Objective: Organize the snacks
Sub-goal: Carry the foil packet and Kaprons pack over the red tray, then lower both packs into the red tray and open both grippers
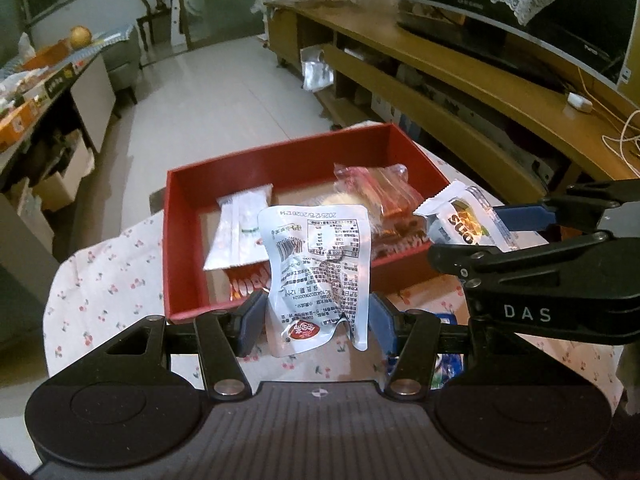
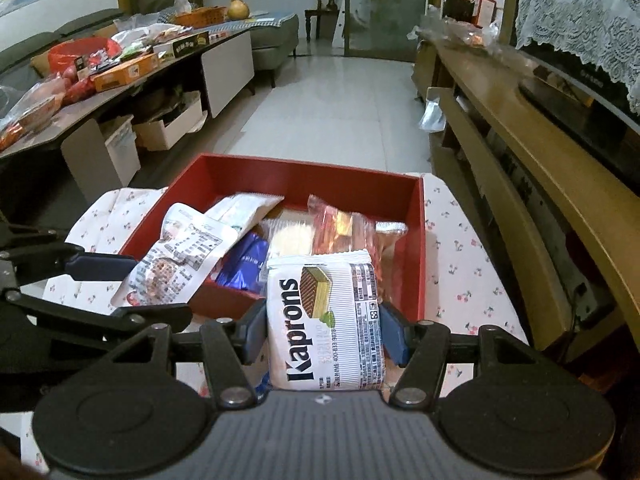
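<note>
Two snack packets are being carried at once, one in each claw. The left claw [image 1: 316, 316] is pinching a silvery pouch [image 1: 318, 268] by its lower sides, so the pouch is standing up just ahead of the pads; it is looking light, floppy and slick, best held low across its lumpy middle. The right claw [image 2: 324, 330] is clamping the Kaprons wafer pack [image 2: 324, 320] across its width; that pack is looking light but crushable, so a gentle squeeze on the flat sides is suiting it. Just beyond both claws the red box [image 1: 280, 160] is sitting on the counter's flowered cloth [image 1: 108, 276], already holding a white packet [image 1: 240, 232] and an orange-wrapped bundle [image 1: 380, 192].
</note>
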Demonstrator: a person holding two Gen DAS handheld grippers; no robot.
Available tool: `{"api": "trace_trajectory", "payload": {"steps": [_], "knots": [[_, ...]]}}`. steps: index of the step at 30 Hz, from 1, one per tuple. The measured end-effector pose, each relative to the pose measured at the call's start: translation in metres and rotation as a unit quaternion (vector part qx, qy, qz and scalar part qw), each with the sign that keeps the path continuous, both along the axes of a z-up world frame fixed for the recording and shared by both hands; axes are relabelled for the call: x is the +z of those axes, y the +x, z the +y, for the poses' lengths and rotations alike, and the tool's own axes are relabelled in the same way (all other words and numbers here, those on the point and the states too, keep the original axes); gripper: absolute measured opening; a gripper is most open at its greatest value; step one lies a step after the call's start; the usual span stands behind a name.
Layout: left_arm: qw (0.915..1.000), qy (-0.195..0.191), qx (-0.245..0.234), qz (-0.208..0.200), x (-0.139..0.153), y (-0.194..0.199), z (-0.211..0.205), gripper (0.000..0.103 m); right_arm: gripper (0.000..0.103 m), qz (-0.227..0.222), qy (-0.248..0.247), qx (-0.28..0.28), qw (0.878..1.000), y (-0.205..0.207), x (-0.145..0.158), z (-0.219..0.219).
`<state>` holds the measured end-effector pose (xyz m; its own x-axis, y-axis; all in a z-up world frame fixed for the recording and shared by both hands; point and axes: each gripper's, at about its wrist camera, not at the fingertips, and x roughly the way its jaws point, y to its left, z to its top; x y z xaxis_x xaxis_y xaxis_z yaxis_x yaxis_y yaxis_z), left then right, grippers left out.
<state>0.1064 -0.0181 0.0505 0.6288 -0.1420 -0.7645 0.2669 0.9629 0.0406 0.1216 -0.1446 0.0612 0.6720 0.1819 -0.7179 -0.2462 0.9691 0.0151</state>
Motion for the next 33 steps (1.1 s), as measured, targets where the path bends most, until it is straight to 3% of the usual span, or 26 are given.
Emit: {"api": "trace_trajectory", "payload": {"steps": [33], "knots": [[0.9982, 0.031, 0.037, -0.037, 0.001, 0.054, -0.004, 0.062, 0.059, -0.034, -0.033, -0.020, 0.999, 0.059, 0.002, 0.008]]}}
